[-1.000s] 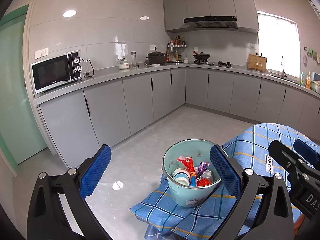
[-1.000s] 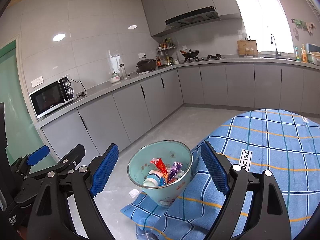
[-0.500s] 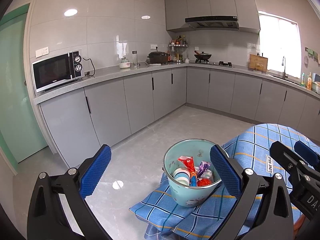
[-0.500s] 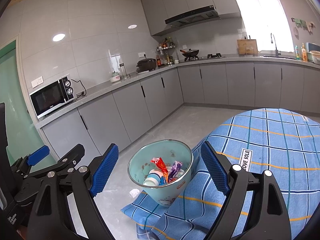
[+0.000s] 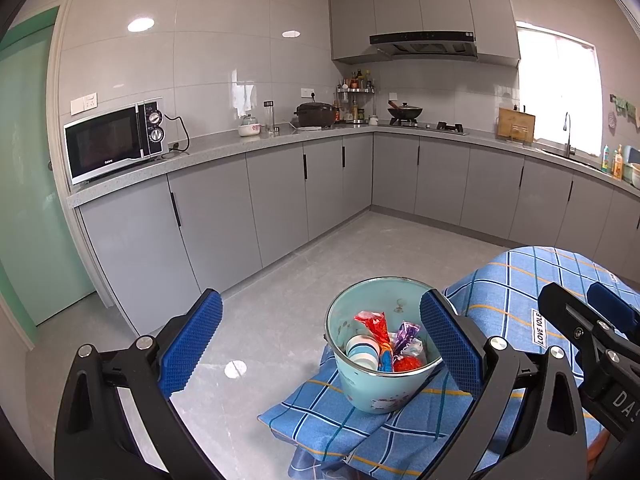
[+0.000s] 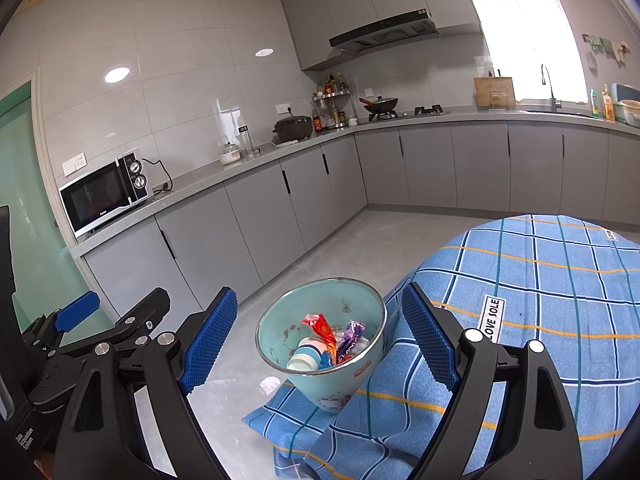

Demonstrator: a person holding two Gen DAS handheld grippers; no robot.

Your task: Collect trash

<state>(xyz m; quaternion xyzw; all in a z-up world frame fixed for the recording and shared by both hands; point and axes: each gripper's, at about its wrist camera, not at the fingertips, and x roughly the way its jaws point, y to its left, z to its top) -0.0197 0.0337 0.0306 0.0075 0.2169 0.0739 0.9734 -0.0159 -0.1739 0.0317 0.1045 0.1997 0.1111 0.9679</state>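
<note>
- Bin (image 5: 376,384): pale teal, cartoon print low on its side, upright at the corner of the table on the blue checked tablecloth (image 6: 552,280), close to the edge.
- Contents: 1 red wrapper (image 5: 374,326), 1 purple wrapper (image 5: 404,336), 1 small white-and-blue cup (image 5: 362,354), 1 red item (image 5: 408,363) at the bottom; other pieces too small to tell.
- Left gripper (image 5: 320,344): jaws wide apart, nothing between the blue pads. Its right finger overlaps the bin's rim in the left wrist view; contact cannot be told.
- Right gripper (image 6: 320,340): jaws wide apart, holding nothing, framing the bin without visible contact.
- Both grippers sit side by side, aimed at the bin.
- Background: grey cabinets, microwave (image 5: 114,142) on the counter, white scrap (image 5: 235,369) on the floor.
</note>
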